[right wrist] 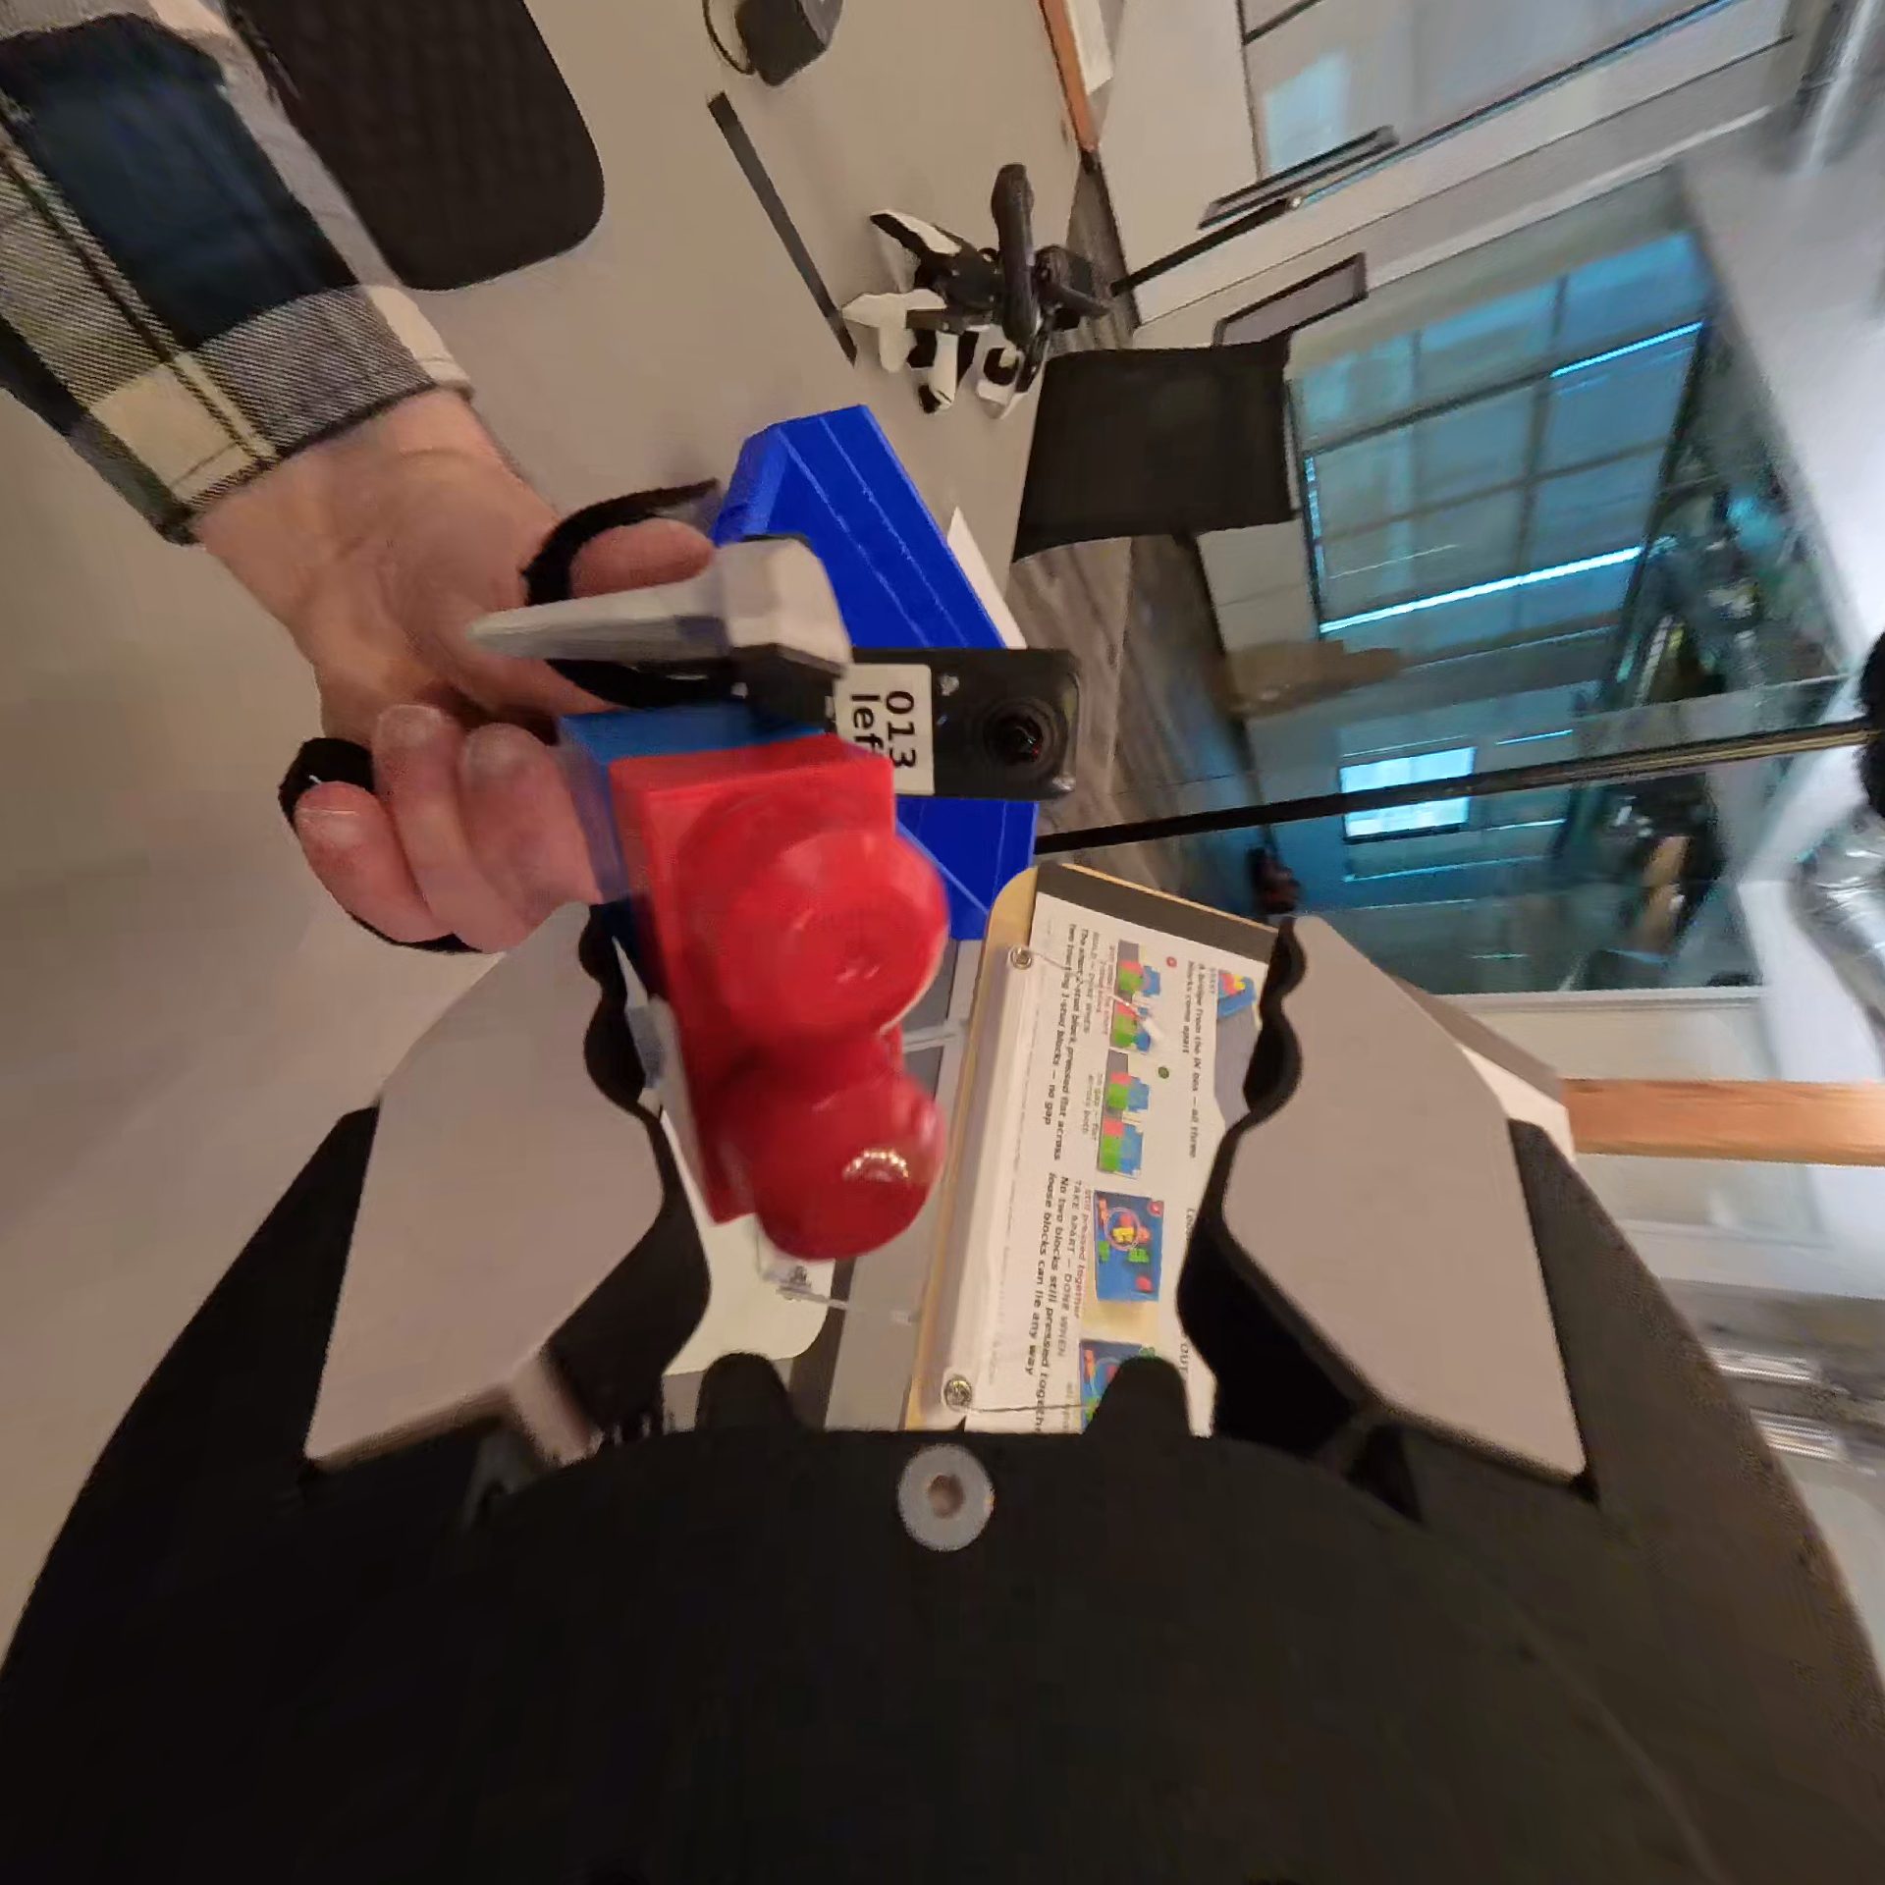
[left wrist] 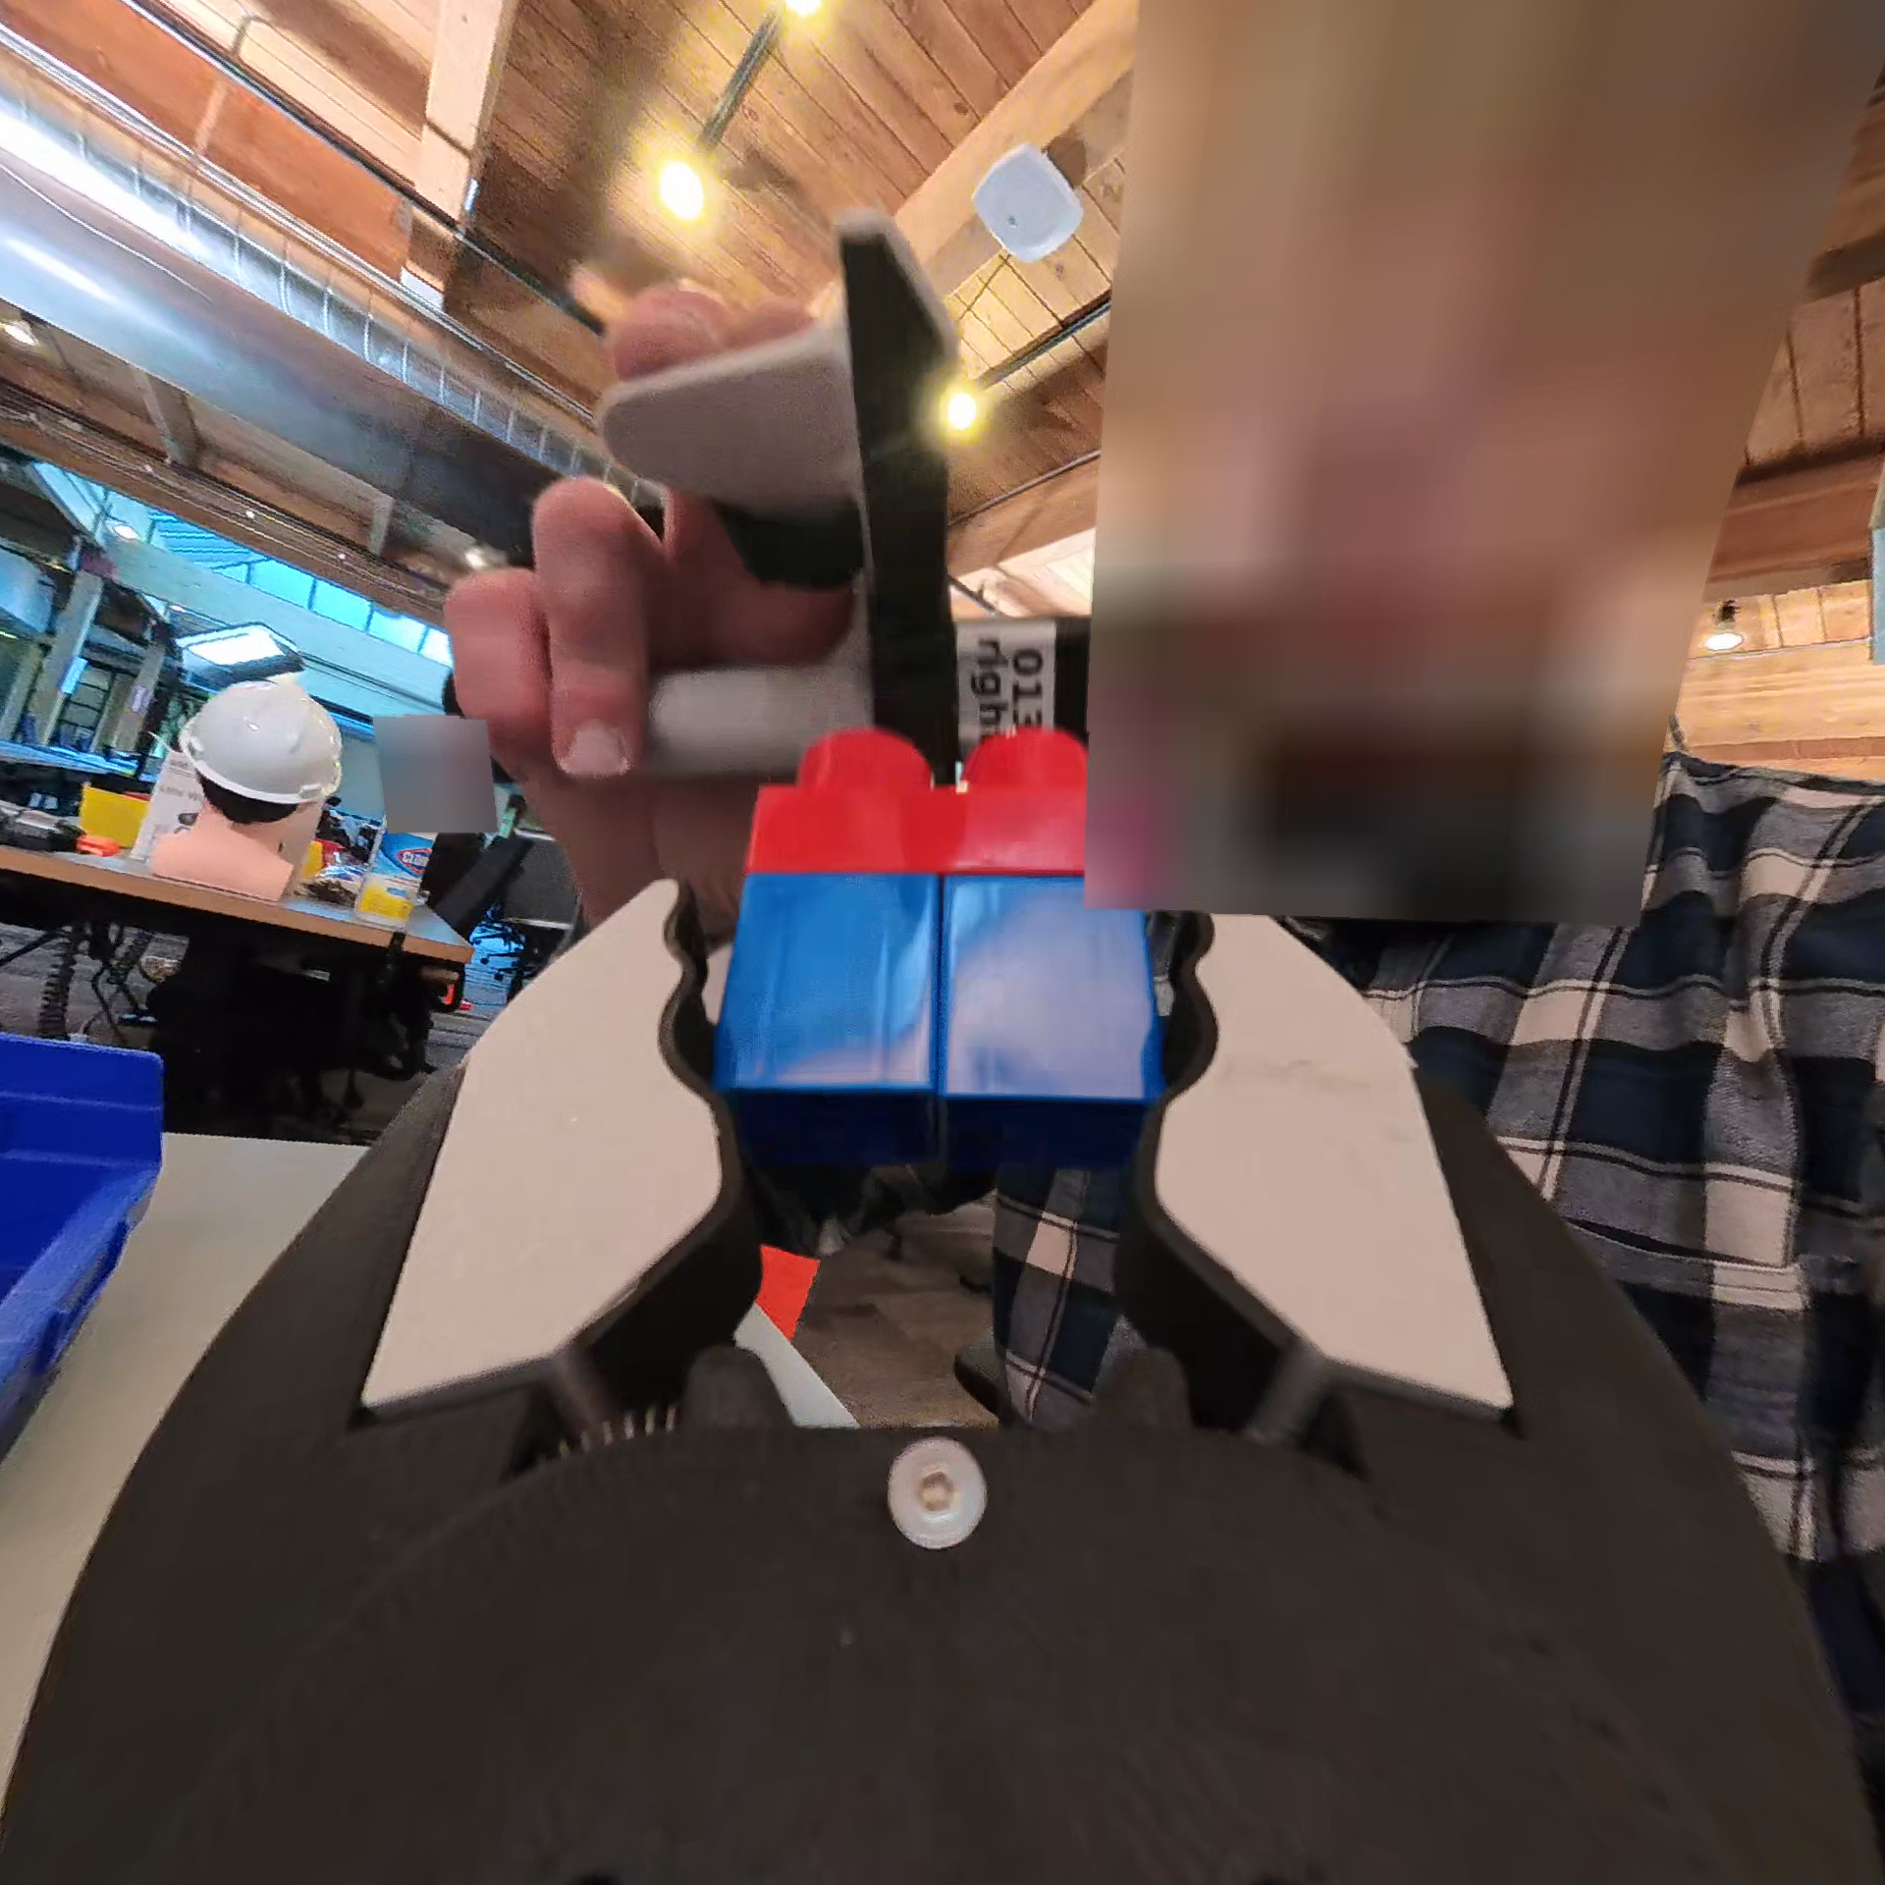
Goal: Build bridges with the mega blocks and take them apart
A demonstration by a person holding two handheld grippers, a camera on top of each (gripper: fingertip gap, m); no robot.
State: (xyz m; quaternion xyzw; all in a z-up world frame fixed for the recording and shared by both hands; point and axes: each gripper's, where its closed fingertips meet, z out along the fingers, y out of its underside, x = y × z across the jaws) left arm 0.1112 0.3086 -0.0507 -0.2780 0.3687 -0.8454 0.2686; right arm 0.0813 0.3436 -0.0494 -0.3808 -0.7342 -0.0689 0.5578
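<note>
**Workshop bench, blocks held aloft: bridge assembly, item in hand**

Wooden ceiling and strip lights overhead, pale bench (right wrist: 632, 337) below; my blocks are up in the air between both tools.

- Item 1: bridge assembly. Two blue blocks (left wrist: 938, 1010) side by side, one red two-stud block (left wrist: 918, 816) pressed across their tops. Held clear of the bench, studs facing my right tool.
- Item 2: left gripper (left wrist: 938, 1020). Clenched on the blue pair, a finger against each outer face; I see no gap on either side.
- Item 3: right gripper (right wrist: 933, 1020). Spread wide. Red block sits beside its left finger (right wrist: 530, 1102), well apart from the other; nothing gripped.
- Item 4: surroundings. Blue bin (right wrist: 867, 530) and an illustrated instruction card (right wrist: 1102, 1122) behind the blocks; a spare gripper set (right wrist: 959, 306) farther along the bench.

Handling note, my judgement: the step looks like pulling the red cap off. I would centre the right tool so both fingers meet the red block's flat sides below the studs, clamp squarely, then peel with a slight rocking tilt, not a straight tug, keeping my left grip firm so the blue pair does not split.
</note>
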